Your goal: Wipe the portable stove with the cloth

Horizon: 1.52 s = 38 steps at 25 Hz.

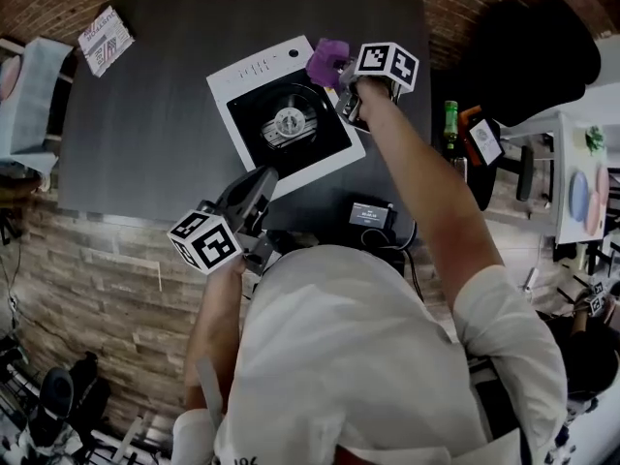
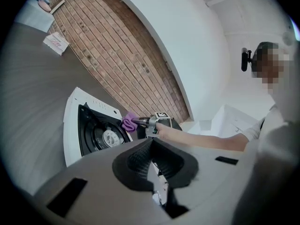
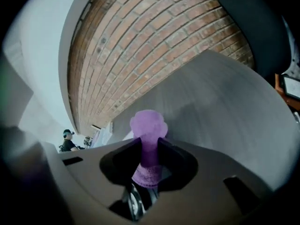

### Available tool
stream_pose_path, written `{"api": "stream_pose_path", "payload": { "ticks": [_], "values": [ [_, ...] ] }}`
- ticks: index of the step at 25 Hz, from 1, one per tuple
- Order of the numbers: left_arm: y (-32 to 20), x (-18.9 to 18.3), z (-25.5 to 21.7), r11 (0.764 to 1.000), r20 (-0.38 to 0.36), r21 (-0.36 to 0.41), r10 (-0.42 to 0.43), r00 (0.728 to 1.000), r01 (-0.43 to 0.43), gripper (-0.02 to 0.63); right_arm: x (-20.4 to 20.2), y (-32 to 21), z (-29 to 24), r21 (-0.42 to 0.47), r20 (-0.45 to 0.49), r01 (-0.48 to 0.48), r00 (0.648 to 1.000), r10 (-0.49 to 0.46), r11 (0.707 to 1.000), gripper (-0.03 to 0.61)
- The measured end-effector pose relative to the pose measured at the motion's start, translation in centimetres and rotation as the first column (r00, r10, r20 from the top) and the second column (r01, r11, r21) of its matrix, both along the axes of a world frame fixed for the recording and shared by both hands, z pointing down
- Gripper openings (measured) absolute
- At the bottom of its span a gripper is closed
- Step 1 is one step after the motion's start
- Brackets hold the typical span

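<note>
It looked like a kitchen or bar corner: a dark counter (image 1: 145, 114) across the upper frame held a portable stove (image 1: 247, 76), a brick wall (image 1: 58, 3) behind it and a green bottle (image 1: 450, 124) at right.

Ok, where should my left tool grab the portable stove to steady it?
Probably the white rim along the near edge of the portable stove, coming from your side. It's a flat border outside the black burner well, closest to the left tool and clear of the purple cloth.
</note>
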State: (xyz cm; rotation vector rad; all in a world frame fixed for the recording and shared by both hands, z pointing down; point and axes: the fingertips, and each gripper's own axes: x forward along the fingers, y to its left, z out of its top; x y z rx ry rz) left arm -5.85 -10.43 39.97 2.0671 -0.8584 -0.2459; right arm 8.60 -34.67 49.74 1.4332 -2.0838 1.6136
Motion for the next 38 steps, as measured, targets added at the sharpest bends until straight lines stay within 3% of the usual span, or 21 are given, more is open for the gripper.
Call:
{"api": "stream_pose_path", "payload": {
  "ticks": [2,5,9,17,26,32,38],
  "values": [
    [0.2,0.3,0.0,1.0,0.001,0.002,0.019,1.0,-0.019,0.005,0.7,1.6,2.0,-0.039,-0.046,-0.012,0.999,0.011,0.999,0.104],
    [0.6,0.4,0.1,0.999,0.002,0.002,0.042,0.999,-0.042,0.005,0.9,2.6,2.3,-0.029,-0.065,0.0,0.998,-0.001,1.0,0.104],
    [1.4,0.9,0.3,0.997,-0.001,0.0,0.075,0.997,-0.075,0.005,0.2,3.8,2.1,-0.016,-0.131,0.085,0.988,-0.086,0.996,0.104],
    [3.1,1.0,-0.1,0.993,-0.003,0.01,0.118,0.993,-0.118,0.005,0.8,6.8,2.1,-0.008,-0.283,0.206,0.938,-0.199,0.979,0.104],
    [5.1,0.5,0.1,0.988,-0.011,0.032,0.151,0.988,-0.15,0.005,1.7,9.7,1.9,-0.027,-0.412,0.28,0.871,-0.266,0.959,0.104],
    [5.6,1.1,0.3,0.99,-0.005,0.026,0.138,0.99,-0.138,0.005,2.4,10.8,2.0,-0.022,-0.426,0.33,0.851,-0.307,0.944,0.104],
    [5.1,2.0,0.2,0.997,0.015,0.004,0.078,0.997,-0.078,0.005,3.1,12.0,2.4,-0.018,-0.332,0.365,0.876,-0.35,0.931,0.106]
  ]
}}
